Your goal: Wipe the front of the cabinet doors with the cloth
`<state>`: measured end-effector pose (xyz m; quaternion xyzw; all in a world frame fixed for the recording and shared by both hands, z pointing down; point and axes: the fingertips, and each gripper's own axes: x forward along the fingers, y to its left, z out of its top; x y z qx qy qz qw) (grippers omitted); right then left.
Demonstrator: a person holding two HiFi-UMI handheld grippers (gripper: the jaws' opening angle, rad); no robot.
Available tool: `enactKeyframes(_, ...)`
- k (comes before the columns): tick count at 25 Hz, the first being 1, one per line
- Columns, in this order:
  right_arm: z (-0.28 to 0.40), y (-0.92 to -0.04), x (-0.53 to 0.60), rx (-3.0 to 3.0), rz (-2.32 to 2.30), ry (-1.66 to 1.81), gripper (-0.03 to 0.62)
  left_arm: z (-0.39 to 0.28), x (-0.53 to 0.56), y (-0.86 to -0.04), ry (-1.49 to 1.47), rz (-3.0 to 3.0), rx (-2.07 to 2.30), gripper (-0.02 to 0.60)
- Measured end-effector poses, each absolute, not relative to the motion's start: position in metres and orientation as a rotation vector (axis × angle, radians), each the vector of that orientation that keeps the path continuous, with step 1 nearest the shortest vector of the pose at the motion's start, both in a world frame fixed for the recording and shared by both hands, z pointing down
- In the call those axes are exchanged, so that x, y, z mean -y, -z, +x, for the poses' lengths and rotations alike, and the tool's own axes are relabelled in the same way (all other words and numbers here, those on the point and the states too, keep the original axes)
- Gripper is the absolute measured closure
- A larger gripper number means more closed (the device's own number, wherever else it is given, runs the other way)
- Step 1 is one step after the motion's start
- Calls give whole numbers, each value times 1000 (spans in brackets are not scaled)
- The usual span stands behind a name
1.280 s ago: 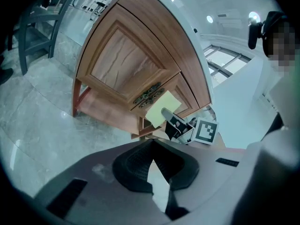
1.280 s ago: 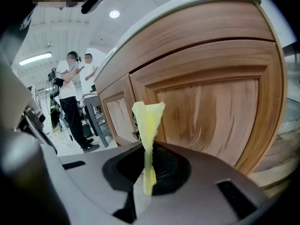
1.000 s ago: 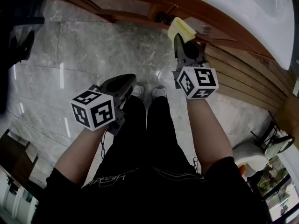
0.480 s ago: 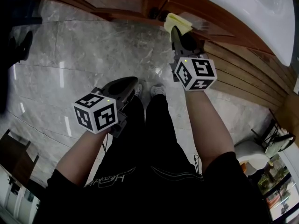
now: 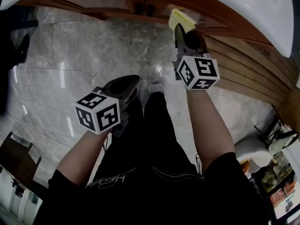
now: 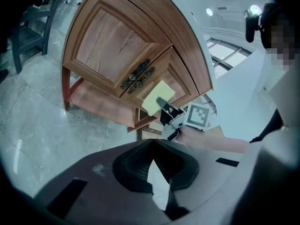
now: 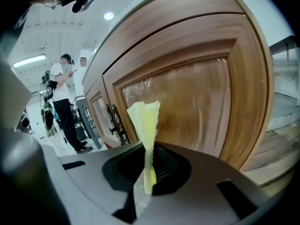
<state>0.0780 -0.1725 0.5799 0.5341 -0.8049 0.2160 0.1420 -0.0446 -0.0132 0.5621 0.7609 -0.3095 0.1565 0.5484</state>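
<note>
Left gripper (image 5: 123, 89): held low and well away from the cabinet, over the marble floor (image 5: 70, 50). In the left gripper view its jaws are pressed together at the tips with nothing between them (image 6: 153, 144).
Cabinet doors (image 6: 110, 43): curved wooden fronts with raised panels under a white basin (image 5: 248, 3). A pair of dark ornate handles (image 6: 137, 75) sits at the meeting edges.
Cloth (image 5: 180, 19): yellow and folded, up at the right-hand door panel, just right of the handles (image 6: 158, 97). Contact with the wood cannot be confirmed.
Right gripper (image 5: 182, 32): raised to the door, jaws pinching the cloth's lower edge (image 7: 147, 153). The cloth stands upright from the jaws (image 7: 144, 118) before the glossy door panel (image 7: 197, 102).
Bystanders (image 7: 63, 93): people standing in the background, well apart from the cabinet.
</note>
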Motion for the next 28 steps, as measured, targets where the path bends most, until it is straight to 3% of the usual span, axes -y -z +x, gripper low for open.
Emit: enactKeyframes(28, 252, -577, 134, 2107, 1886, -652, 553, 64, -14, -564, -495, 1842, 539, 575)
